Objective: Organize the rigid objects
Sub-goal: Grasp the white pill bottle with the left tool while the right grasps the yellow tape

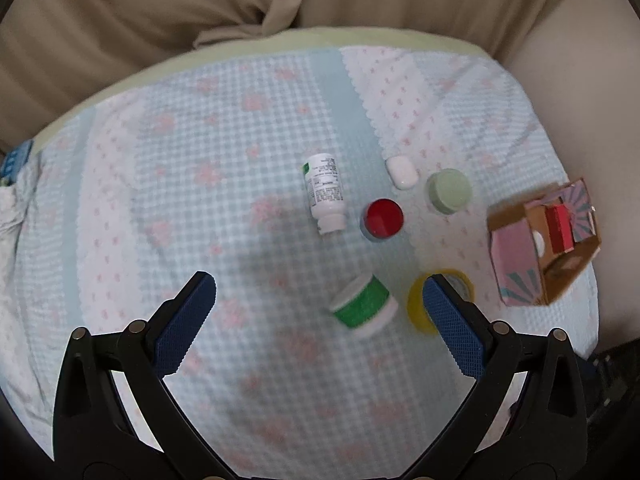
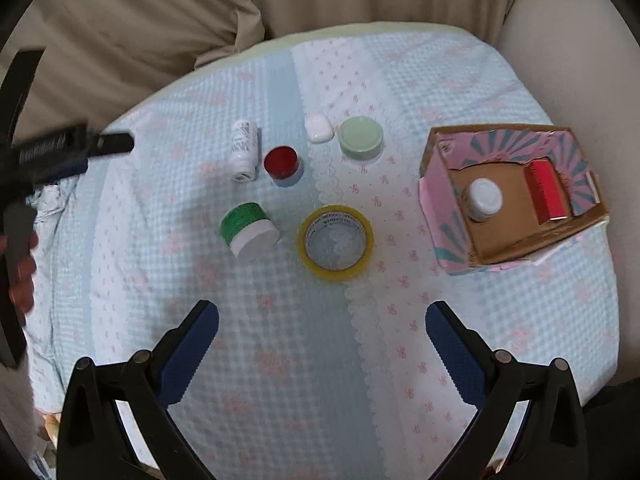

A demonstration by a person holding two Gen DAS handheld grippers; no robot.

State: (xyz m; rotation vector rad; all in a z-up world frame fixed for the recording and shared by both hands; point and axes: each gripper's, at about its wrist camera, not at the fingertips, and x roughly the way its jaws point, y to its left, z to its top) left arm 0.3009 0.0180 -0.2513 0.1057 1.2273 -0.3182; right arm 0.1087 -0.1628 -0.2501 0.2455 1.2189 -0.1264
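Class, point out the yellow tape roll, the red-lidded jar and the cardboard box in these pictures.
yellow tape roll (image 2: 307, 254): right wrist view, on its yellow rim.
red-lidded jar (image 2: 281, 161): right wrist view, on the lid.
cardboard box (image 2: 502, 236): right wrist view, on its bare floor.

Both the left gripper (image 1: 319, 294) and right gripper (image 2: 322, 320) hover with jaws spread wide, empty.
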